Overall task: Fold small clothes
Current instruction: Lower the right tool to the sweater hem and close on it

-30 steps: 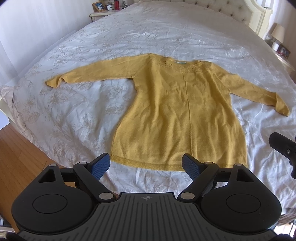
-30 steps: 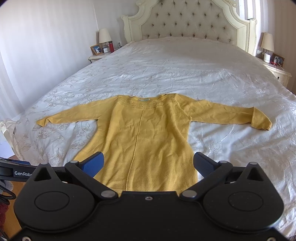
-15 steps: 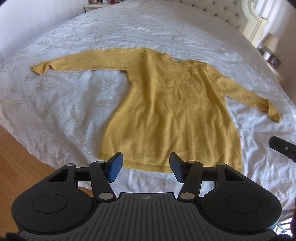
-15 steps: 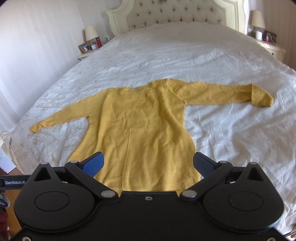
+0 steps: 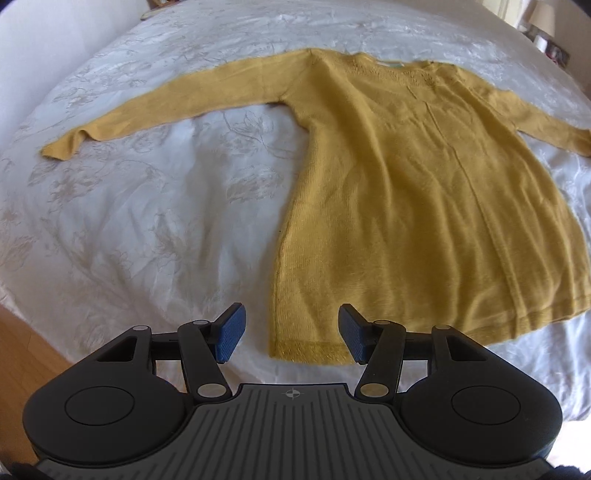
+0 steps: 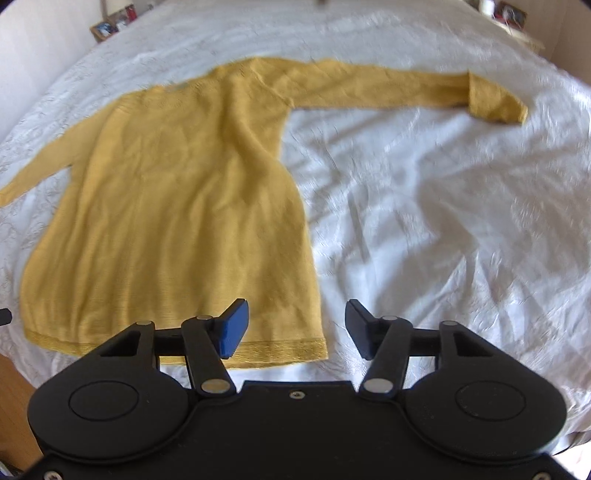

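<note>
A mustard-yellow long-sleeved knit top [image 5: 417, 206] lies flat on the white bed, both sleeves spread out, hem toward me. It also shows in the right wrist view [image 6: 177, 206]. My left gripper [image 5: 291, 334] is open and empty, its jaws astride the top's near left hem corner [image 5: 291, 349], just above it. My right gripper [image 6: 295, 330] is open and empty, its jaws astride the near right hem corner [image 6: 314, 350]. The right view is blurred by motion.
The white embroidered bedspread [image 5: 147, 229] covers the bed and is wrinkled on the right [image 6: 443, 229]. Wooden floor [image 5: 33, 362] lies past the bed's near left edge. A nightstand with a picture frame [image 6: 105, 29] stands at the far left.
Both grippers have moved forward and down toward the top's hem, the left toward the left corner, the right toward the right corner. The right gripper's jaws have narrowed; both stay open.
</note>
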